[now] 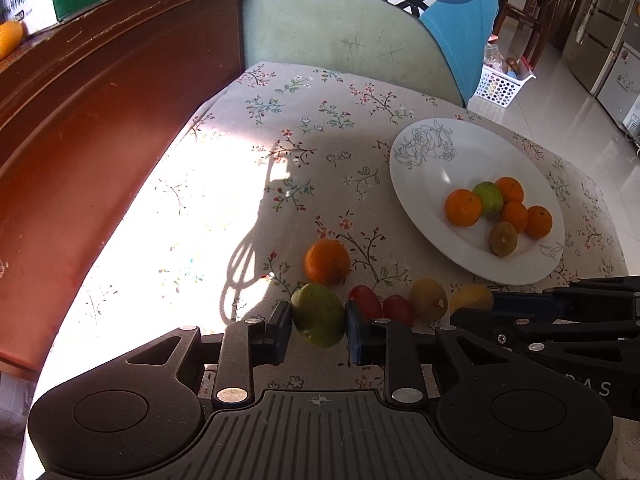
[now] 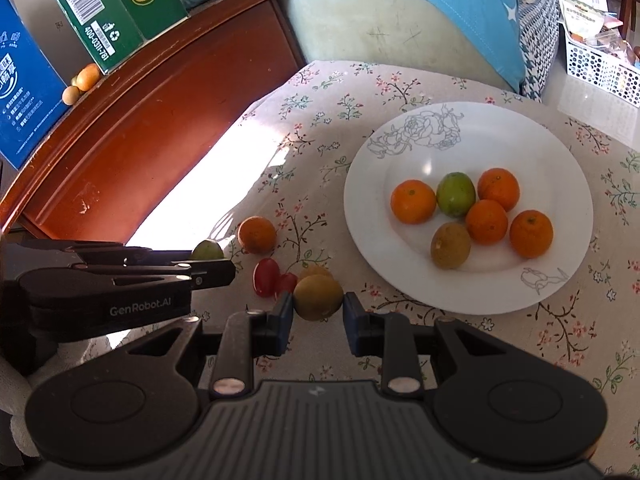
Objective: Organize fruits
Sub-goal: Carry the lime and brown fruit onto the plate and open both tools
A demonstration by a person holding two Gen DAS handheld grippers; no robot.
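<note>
The left gripper (image 1: 319,326) has its fingers (image 1: 280,332) closed on a green fruit (image 1: 319,314), one blue pad pressing each side of it, low over the tabletop (image 1: 224,184) with its flowered cloth. The right gripper (image 2: 319,312) likewise has its fingers (image 2: 354,322) clamped on a brownish-green fruit (image 2: 319,297), which sits just off the near-left edge of the white plate (image 2: 400,288). In the left wrist view the right gripper reaches in from the right edge, its black body lying low over the cloth. Loose on the cloth between the two grippers lie two small red fruits (image 2: 267,276) touching each other, and just behind them an orange (image 2: 257,235) stands by itself. Another yellowish fruit (image 2: 316,271) shows partly behind the held brownish one. The plate, with a line-drawn flower on its rim, sits to the right on the tabletop and carries six fruits bunched together: four oranges (image 2: 413,202), one green fruit (image 2: 456,194) and one brownish fruit (image 2: 451,245). Strong sunlight falls across the left part of the cloth. A reddish-brown wooden cabinet (image 2: 160,120) stands to the left of the tabletop, with a green box (image 2: 116,12) and a blue box (image 2: 24,92) on top, and two small fruits (image 2: 82,82) beside them.
</note>
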